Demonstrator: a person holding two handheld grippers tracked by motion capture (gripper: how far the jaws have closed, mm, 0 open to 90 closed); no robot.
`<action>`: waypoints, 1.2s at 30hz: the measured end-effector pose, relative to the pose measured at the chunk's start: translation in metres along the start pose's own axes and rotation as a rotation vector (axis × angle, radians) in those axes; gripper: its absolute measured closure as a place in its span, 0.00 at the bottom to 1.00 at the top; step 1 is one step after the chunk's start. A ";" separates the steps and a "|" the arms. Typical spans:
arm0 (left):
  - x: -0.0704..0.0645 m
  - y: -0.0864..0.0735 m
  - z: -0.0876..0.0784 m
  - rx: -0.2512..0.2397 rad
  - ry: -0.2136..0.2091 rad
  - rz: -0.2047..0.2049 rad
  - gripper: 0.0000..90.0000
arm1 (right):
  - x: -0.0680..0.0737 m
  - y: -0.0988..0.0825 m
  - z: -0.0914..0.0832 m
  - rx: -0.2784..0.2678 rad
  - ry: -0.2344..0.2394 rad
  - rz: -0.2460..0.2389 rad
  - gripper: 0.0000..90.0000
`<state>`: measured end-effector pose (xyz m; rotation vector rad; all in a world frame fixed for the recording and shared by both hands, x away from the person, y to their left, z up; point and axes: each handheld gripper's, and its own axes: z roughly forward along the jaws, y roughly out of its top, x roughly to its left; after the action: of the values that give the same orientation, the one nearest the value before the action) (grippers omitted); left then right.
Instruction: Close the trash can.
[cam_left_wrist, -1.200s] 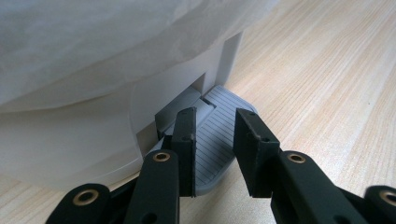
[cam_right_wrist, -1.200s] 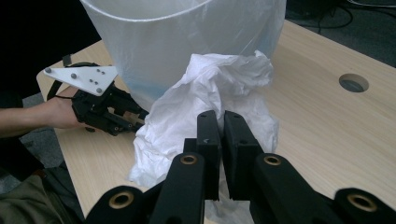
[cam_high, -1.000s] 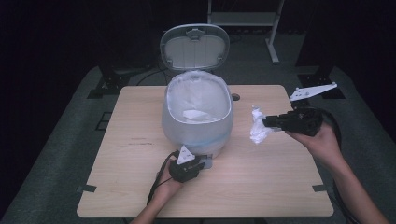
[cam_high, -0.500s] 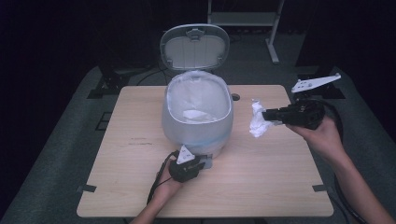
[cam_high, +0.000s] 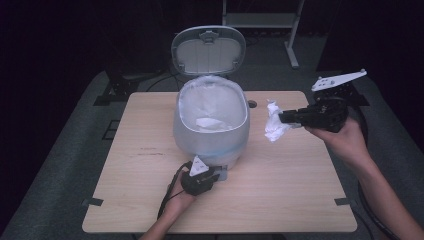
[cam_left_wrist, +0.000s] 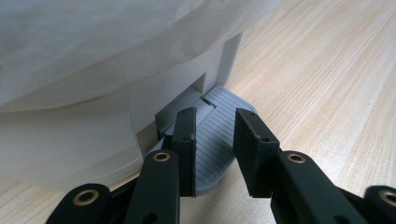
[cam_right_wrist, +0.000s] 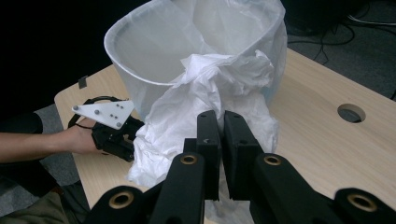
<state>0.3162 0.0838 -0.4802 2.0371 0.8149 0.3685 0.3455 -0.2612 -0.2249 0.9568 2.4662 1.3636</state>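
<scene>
A white pedal bin (cam_high: 212, 125) lined with a white bag stands mid-table, its lid (cam_high: 208, 50) tipped up and back. My left gripper (cam_high: 212, 175) lies at the bin's front foot. In the left gripper view its jaws (cam_left_wrist: 212, 122) rest on the grey ribbed pedal (cam_left_wrist: 219, 140), a narrow gap between them and nothing in it. My right gripper (cam_high: 282, 117) hovers to the right of the bin, level with its rim, shut on a crumpled white paper (cam_high: 274, 126). The right gripper view has that paper (cam_right_wrist: 205, 88) bunched ahead of the jaws (cam_right_wrist: 222, 121), with the bin's mouth (cam_right_wrist: 187, 42) behind.
The wooden table (cam_high: 300, 200) has a small round hole (cam_high: 251, 104) right of the bin. A crumpled white piece (cam_high: 210, 122) lies inside the bin. A metal stand (cam_high: 260, 20) and cables sit on the dark floor behind the table.
My right gripper has risen a little with the crumpled paper still in its jaws. The left gripper and the open lid have stayed as they were.
</scene>
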 end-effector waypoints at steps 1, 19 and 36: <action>0.000 0.000 0.000 0.000 0.000 0.001 0.78 | 0.002 0.003 -0.001 -0.002 0.000 -0.010 0.95; 0.000 0.000 0.000 0.002 -0.003 -0.003 0.78 | 0.022 0.040 0.004 -0.017 0.033 -0.067 0.94; 0.000 0.000 0.000 0.001 -0.002 -0.001 0.78 | 0.032 0.061 0.012 -0.013 0.054 -0.089 0.94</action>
<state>0.3162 0.0840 -0.4801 2.0374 0.8155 0.3656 0.3536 -0.2102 -0.1777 0.8074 2.5037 1.3925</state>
